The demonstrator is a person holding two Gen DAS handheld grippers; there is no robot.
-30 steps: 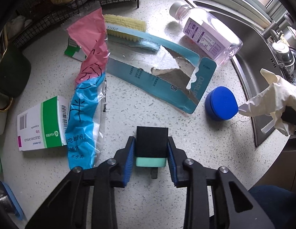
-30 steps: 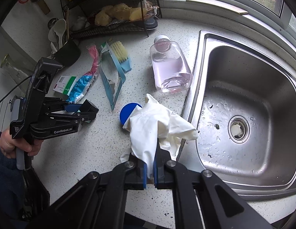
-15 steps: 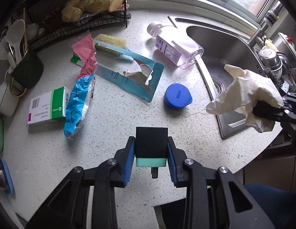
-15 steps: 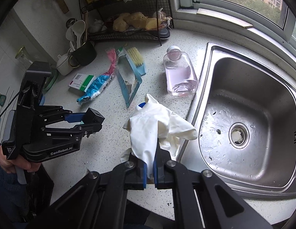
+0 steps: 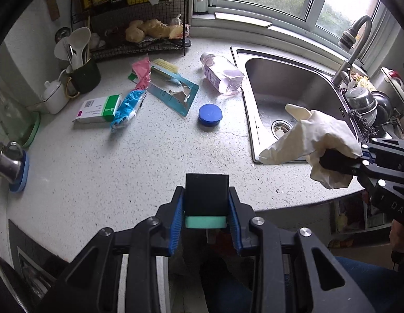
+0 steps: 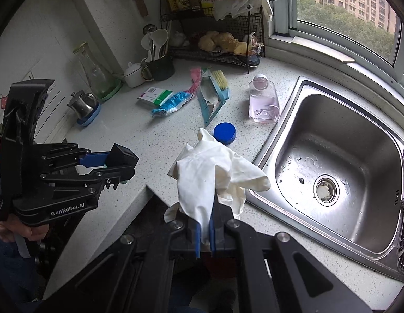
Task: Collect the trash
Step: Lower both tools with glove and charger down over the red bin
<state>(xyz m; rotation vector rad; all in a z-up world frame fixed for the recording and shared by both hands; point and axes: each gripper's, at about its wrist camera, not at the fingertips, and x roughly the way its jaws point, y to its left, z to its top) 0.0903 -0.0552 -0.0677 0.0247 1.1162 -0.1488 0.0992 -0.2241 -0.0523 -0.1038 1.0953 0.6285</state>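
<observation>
Both tools pulled up and back off the bench, left tool clamped on a black-and-teal block, right tool pinching the white glove out past the bench edge, remaining wrappers well ahead, nearer the left.

A speckled white countertop curves along a white wall. On the right a steel sink is set into it, its faucet at the far right. Behind, a window admits grey daylight. A black wire rack stands in the far corner.
</observation>
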